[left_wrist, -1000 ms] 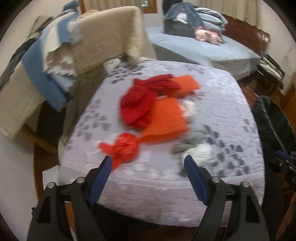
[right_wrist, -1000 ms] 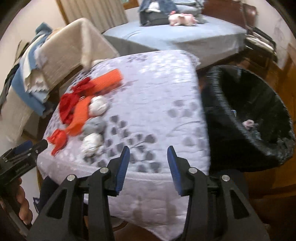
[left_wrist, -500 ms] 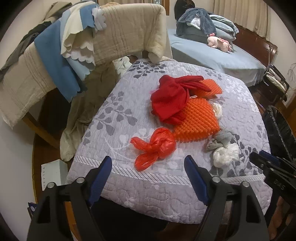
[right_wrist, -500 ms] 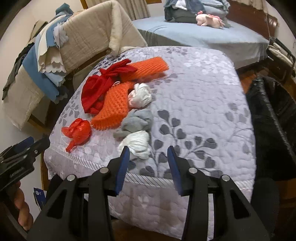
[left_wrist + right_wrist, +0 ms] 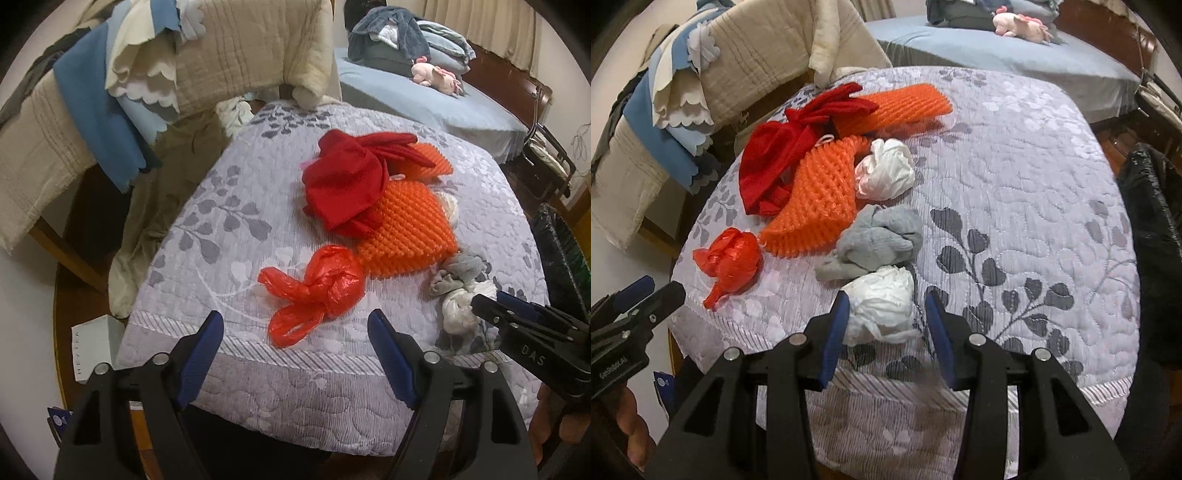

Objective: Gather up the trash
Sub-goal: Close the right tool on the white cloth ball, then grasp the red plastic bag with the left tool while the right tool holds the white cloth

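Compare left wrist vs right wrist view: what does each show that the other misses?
Left wrist only: a white box on the floor beside the quilted surface, and the left tongs open, short of the red plastic bag.

Right wrist only: a second white wad shown whole beside the orange mesh, and the right tongs closing around the near white wad, pads not yet pressing.

Both: the bag, red cloth, orange mesh, grey wad, near white wad, black bin liner, pink plush toy.
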Action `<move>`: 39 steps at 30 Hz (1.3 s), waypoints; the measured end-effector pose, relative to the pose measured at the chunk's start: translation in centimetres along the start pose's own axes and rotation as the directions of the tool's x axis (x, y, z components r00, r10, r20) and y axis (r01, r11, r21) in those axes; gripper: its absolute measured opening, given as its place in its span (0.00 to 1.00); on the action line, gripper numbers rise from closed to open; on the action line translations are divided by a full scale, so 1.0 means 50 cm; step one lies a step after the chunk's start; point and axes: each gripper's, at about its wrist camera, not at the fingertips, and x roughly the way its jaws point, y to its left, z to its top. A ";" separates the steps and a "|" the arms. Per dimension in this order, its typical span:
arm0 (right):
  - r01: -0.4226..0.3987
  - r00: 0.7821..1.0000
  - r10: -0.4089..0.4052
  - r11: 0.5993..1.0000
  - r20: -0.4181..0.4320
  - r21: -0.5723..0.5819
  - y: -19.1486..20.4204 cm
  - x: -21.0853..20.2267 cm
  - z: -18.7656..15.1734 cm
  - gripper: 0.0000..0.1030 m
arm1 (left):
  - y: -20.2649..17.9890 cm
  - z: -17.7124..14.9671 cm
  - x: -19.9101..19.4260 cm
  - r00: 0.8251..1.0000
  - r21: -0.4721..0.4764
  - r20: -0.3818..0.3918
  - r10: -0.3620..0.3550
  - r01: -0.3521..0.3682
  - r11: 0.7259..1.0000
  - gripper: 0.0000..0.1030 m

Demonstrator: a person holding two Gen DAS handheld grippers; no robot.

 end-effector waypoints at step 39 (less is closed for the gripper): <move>-0.049 0.998 0.050 0.999 0.023 -0.019 -0.027 -0.036 0.019 0.13 | -0.042 0.015 0.084 0.993 -0.019 -0.091 -0.070 0.069 0.997 0.23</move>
